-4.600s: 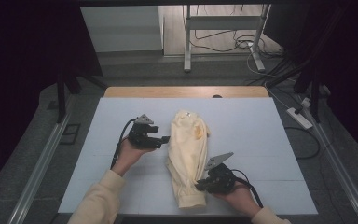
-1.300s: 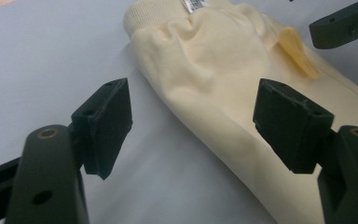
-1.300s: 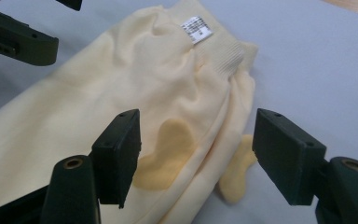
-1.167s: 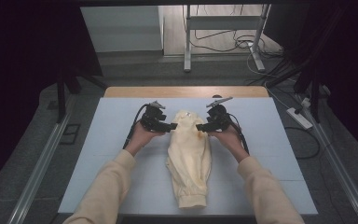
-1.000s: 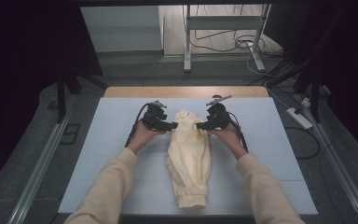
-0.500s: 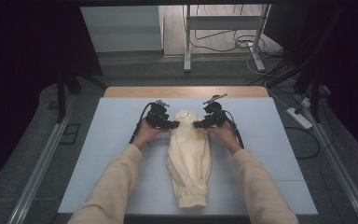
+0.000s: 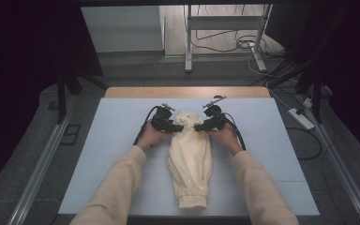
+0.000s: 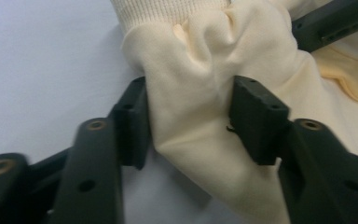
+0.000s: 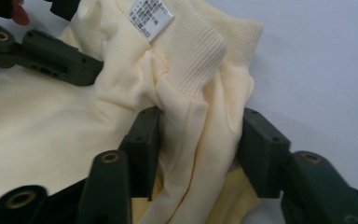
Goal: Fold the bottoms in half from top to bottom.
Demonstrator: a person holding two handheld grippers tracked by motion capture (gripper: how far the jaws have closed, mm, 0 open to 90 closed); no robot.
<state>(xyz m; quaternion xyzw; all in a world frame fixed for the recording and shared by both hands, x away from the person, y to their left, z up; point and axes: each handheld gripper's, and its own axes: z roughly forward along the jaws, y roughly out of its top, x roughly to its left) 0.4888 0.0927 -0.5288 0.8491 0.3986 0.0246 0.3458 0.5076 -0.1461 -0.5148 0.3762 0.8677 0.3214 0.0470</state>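
Cream sweatshirt (image 7: 190,161) lies folded lengthwise in the centre of the high view on the pale blue table mat (image 7: 98,154), ribbed hem toward the bottom of the frame, collar end toward the top. Left gripper (image 7: 172,126) sits at the upper left corner of the garment, right gripper (image 7: 200,126) at the upper right corner, both pointing inward at each other across the collar end. Jaws of both have just been closing, with fabric between them. In the left gripper view a bunched fold of cream cloth fills the gap, both pads pressing its sides, so it's grasping the sweatshirt. Right gripper view: same, pads clamp a fold just below the ribbed collar, white care label (image 9: 150,17) at the top centre. The hands (image 7: 151,137) sit either side of the garment
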